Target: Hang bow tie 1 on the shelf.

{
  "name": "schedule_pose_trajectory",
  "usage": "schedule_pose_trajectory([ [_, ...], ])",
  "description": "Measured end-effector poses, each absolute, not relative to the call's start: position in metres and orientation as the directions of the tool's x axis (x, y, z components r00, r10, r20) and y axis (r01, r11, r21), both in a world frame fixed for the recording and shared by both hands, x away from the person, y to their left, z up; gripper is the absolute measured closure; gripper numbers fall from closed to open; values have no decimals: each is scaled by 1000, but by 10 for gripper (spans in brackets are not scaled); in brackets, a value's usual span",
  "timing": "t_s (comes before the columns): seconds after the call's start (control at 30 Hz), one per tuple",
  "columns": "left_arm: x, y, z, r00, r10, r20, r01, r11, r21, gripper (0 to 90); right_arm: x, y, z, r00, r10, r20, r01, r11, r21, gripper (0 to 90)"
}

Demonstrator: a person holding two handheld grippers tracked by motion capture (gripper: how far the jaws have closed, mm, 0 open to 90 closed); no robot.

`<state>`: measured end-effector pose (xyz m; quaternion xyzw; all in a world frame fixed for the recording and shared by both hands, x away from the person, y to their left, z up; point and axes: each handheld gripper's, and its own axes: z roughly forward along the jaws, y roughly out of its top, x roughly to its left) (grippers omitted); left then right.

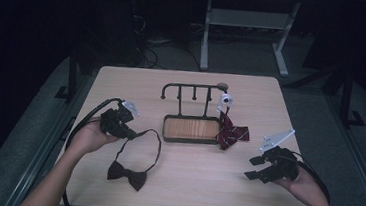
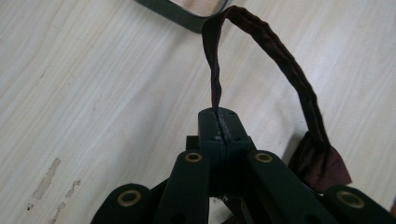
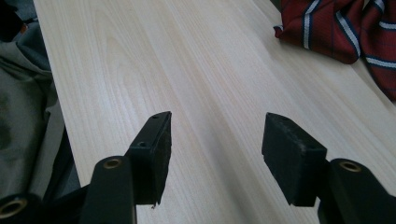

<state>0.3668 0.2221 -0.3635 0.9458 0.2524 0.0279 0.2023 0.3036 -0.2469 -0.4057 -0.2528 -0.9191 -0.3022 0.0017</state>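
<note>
Left gripper view shows the left gripper (image 2: 219, 122) clamped on the dark bow tie's strap (image 2: 280, 60), bow on the table; the empty right gripper (image 3: 215, 154) gapes; next, probably lifting toward the rack (image 1: 192, 89).

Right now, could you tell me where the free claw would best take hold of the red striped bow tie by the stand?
Probably the red striped bow tie at its right wing, coming from the right: that wing lies flat on the table past the tray's end, facing the open right claw.
</note>
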Motion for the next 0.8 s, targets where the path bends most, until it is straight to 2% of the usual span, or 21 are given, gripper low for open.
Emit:
schedule_pose_trajectory([
  [0.8, 351, 225, -318, 915, 400, -55, 382, -814, 437, 899, 306, -247, -405, -868, 472, 156, 472, 685, 555, 421],
])
